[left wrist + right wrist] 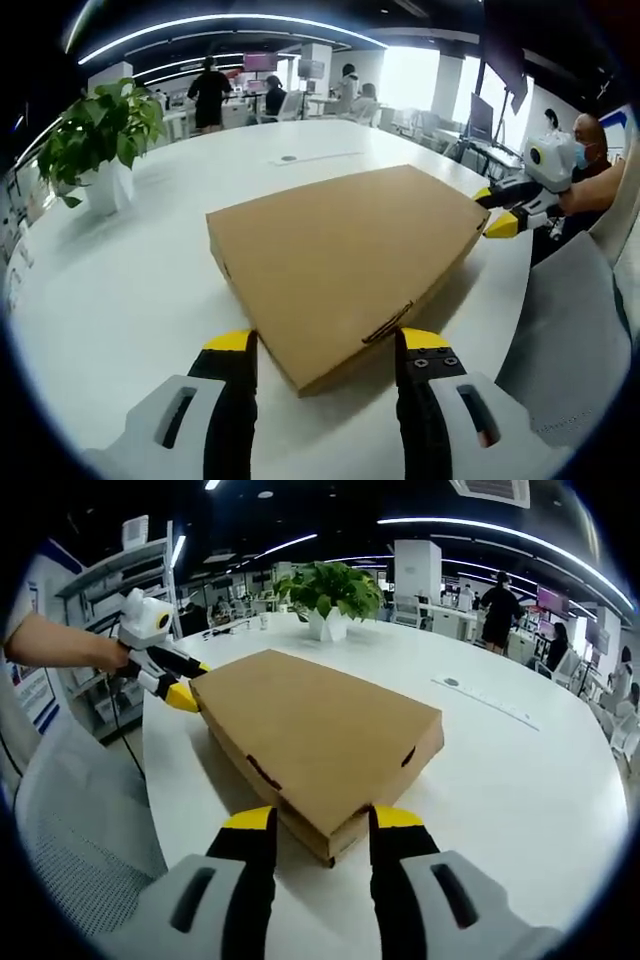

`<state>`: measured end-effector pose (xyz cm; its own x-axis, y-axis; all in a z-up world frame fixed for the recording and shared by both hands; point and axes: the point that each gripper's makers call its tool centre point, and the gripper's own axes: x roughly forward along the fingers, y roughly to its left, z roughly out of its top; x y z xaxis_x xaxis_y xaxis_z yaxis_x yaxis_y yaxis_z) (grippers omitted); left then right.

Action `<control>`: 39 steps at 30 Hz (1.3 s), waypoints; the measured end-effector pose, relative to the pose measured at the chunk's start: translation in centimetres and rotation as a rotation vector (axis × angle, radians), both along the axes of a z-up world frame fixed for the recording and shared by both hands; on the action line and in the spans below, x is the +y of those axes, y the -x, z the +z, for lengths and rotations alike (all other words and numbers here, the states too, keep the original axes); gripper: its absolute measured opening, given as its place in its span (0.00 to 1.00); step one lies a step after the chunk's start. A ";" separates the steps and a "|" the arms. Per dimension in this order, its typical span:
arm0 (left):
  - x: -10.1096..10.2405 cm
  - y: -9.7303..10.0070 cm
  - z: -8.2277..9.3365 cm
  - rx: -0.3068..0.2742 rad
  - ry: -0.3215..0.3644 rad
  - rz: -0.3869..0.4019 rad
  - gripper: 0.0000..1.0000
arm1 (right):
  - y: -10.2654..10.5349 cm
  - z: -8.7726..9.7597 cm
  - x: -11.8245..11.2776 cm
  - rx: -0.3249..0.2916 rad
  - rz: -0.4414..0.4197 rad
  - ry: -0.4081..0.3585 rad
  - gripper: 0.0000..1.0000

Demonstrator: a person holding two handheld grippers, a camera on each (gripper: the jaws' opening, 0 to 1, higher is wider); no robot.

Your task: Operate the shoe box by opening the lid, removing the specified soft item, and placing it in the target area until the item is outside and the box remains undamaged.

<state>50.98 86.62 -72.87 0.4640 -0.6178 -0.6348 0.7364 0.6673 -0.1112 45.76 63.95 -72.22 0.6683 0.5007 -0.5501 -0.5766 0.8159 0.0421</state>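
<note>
The box (345, 268), brown cardboard with its lid closed, lies flat on the white table (120, 290); the soft item is inside and cannot be seen. In the left gripper view, your left gripper (327, 352) straddles the near corner of the box, jaws apart, one tip on each side of that corner and neither clearly pressing it. In the right gripper view, your right gripper (323, 822) does the same at the opposite corner, jaws apart, tips just beside the lid's edge. Each view also shows the other gripper at the far corner. A plant (100, 140) in a white pot stands well apart on the table, and a grey chair (80, 810) sits just beside the table's edge.

The lid is not yet lifted. Risk from here: closing your jaws on a corner would likely crush or crease the cardboard. Lifting one corner ahead of the other may twist the lid and tear a seam. Pulling upward without a steadying hold could drag the whole box toward the table's edge.
</note>
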 end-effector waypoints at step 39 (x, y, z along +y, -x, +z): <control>-1.1 1.5 3.0 -0.001 0.061 -0.025 0.72 | 0.5 2.6 0.5 -0.065 0.031 0.007 0.43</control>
